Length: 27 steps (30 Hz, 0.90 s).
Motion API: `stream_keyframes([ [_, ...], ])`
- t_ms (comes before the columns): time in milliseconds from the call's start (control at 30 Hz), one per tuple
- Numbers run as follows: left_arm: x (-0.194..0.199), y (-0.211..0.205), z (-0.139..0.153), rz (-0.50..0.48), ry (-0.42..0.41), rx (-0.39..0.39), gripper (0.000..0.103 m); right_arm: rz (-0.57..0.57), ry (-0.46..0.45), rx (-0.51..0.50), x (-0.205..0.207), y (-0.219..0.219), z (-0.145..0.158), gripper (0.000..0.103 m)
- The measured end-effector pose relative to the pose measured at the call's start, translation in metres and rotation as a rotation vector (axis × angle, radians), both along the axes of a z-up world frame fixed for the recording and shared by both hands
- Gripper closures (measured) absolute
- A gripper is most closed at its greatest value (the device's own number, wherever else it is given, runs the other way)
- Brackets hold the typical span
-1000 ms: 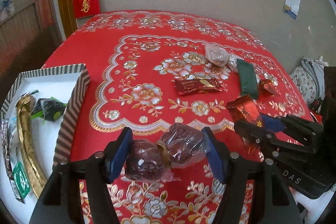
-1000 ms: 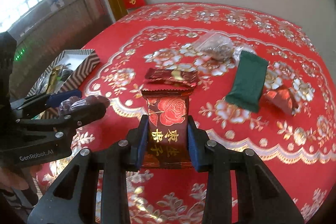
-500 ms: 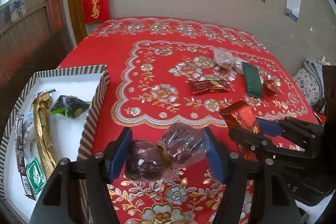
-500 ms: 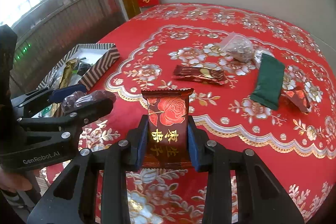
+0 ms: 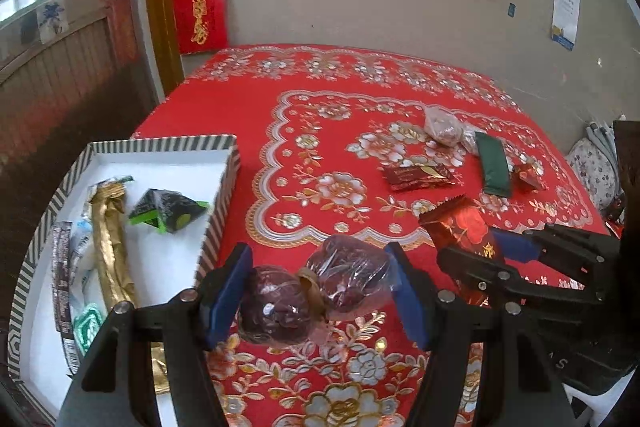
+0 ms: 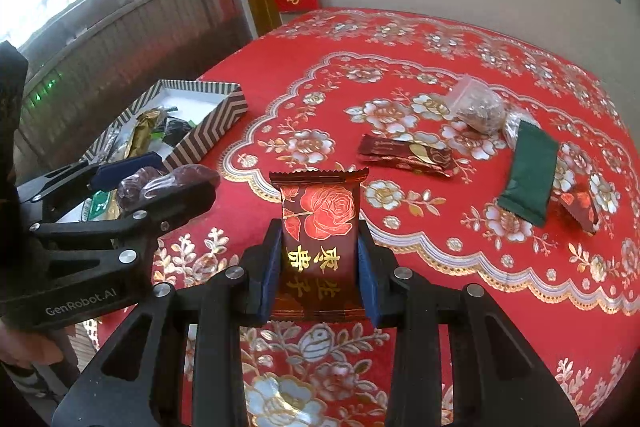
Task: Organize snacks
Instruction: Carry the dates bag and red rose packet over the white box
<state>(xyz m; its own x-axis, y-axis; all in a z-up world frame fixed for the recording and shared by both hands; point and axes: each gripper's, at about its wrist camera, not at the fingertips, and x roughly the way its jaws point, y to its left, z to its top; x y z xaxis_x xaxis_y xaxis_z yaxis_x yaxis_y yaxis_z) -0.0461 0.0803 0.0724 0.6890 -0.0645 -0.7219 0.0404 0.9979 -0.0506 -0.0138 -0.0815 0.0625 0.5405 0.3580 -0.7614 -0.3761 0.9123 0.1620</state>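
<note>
Left wrist view: left gripper (image 5: 320, 291) clamped on a clear-wrapped pair of dark red dates (image 5: 316, 291), held above the red floral tablecloth (image 5: 248, 115), just right of the striped box (image 5: 224, 183) holding a gold packet (image 5: 110, 243) and a black-green pyramid packet (image 5: 168, 213).

Right wrist view: right gripper (image 6: 318, 267) clamped on an upright rose-print snack packet (image 6: 318, 227) above the cloth. Beyond it on the cloth lie a dark red bar (image 6: 406, 155), a green packet (image 6: 528, 175) and a clear bag (image 6: 478, 107).
</note>
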Motion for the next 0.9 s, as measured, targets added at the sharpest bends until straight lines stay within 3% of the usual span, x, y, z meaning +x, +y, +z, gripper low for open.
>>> stream_keyframes([
  [500, -0.015, 0.05, 0.021, 0.085, -0.061, 0.0, 0.033, 0.098, -0.04, -0.032, 0.001, 0.057, 0.021, 0.069],
  [900, -0.029, 0.113, 0.027, 0.192, -0.08, -0.016, 0.033, 0.208, -0.052, -0.044, 0.001, 0.122, 0.03, 0.069],
])
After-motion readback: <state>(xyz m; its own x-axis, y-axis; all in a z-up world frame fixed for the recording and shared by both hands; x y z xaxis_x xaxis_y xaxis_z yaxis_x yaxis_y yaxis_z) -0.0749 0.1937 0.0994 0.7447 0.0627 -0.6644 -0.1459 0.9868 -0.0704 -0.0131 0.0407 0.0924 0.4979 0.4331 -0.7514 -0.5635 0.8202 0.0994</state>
